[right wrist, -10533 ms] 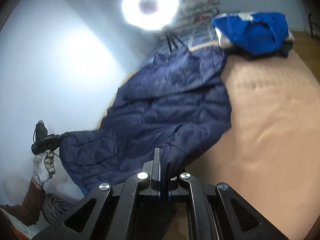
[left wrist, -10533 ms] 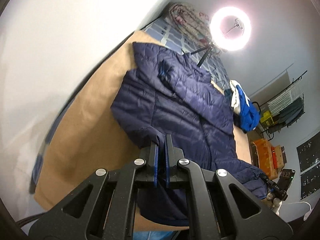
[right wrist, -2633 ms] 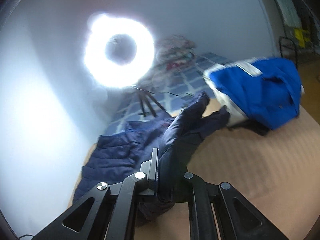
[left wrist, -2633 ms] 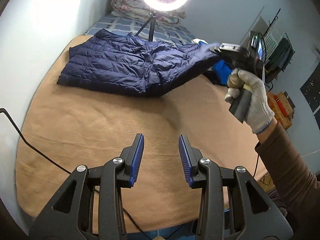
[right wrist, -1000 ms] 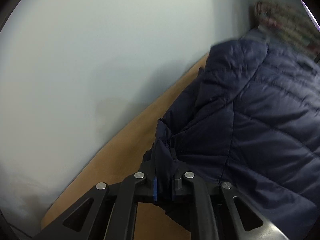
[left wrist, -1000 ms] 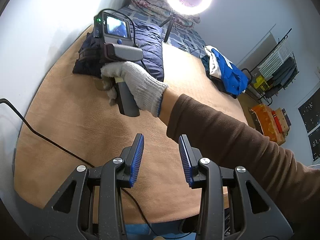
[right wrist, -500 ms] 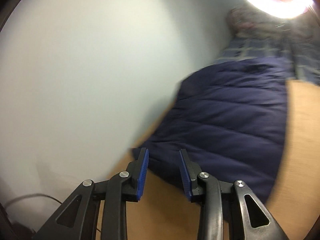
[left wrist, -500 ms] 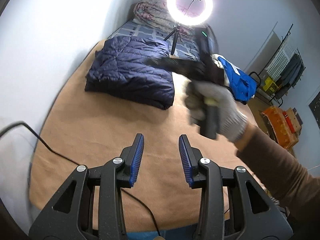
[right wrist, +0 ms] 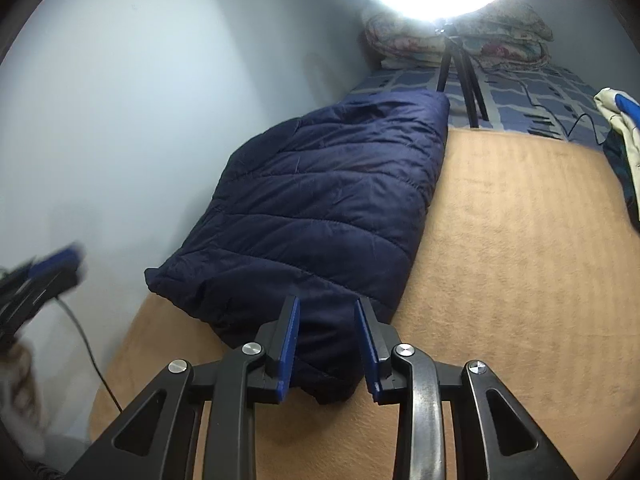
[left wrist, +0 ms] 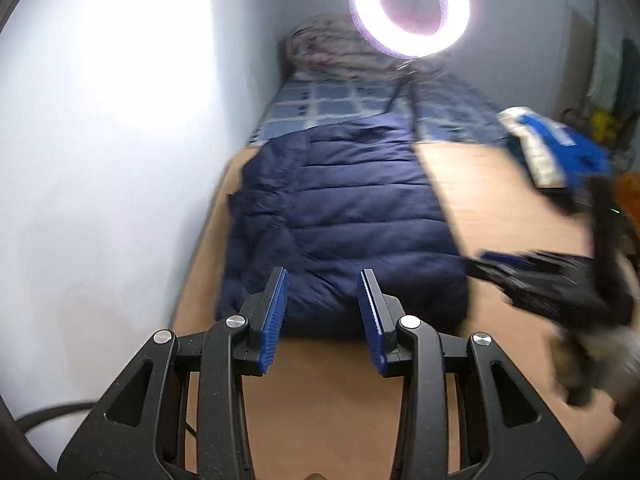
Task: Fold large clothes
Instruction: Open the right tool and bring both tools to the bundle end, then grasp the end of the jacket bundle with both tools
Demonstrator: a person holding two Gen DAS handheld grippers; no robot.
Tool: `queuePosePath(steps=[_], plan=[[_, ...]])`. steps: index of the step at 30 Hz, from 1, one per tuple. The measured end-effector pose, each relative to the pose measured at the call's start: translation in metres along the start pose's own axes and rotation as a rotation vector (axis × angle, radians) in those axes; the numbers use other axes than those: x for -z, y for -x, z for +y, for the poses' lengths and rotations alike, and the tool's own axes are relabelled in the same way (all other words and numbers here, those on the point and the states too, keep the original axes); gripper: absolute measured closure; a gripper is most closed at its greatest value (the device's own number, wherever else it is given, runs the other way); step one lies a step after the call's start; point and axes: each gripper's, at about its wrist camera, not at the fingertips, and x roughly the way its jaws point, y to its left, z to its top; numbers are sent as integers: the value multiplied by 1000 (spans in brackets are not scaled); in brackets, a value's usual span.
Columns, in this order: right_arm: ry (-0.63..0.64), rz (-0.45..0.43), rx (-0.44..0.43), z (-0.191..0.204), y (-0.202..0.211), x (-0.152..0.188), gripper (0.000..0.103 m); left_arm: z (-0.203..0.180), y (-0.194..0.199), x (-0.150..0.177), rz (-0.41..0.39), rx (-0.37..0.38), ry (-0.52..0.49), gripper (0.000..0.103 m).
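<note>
A navy quilted jacket (left wrist: 336, 216) (right wrist: 320, 208) lies folded into a long block on the tan blanket (left wrist: 492, 200) (right wrist: 520, 280), close to the left wall. My left gripper (left wrist: 323, 280) is open just short of the jacket's near edge, nothing between its blue pads. My right gripper (right wrist: 327, 304) is open too, and its fingertips frame the jacket's near corner without pressing on it. In the left wrist view the right gripper (left wrist: 540, 280) is a blur at the right, held by a gloved hand (left wrist: 592, 360). The left gripper (right wrist: 44, 276) shows blurred at the right wrist view's left edge.
A lit ring light (left wrist: 408, 4) on a tripod (right wrist: 460, 64) stands behind the jacket on a blue checked sheet (right wrist: 520, 92). Folded floral quilts (right wrist: 460, 36) lie at the far end. A blue and white garment pile (left wrist: 552, 148) sits far right. A black cable (right wrist: 88, 344) runs along the wall.
My right gripper has let go of the jacket's edge and drawn back, now open. My left gripper has swung toward the jacket. The gloved hand has moved to the right side.
</note>
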Motion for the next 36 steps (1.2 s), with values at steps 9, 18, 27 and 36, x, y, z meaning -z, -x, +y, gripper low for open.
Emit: queuePosePath(steps=[9, 18, 27, 36], plan=[[58, 63, 15, 9, -36, 14, 72, 39, -131, 19, 190, -189, -15, 67], [-168, 21, -147, -45, -22, 31, 32, 68, -125, 23, 116, -142, 91, 62], [-322, 87, -316, -52, -63, 47, 46, 76, -149, 25, 167, -170, 63, 62], [-188, 116, -199, -29, -41, 34, 83, 61, -144, 33, 210, -107, 50, 63]])
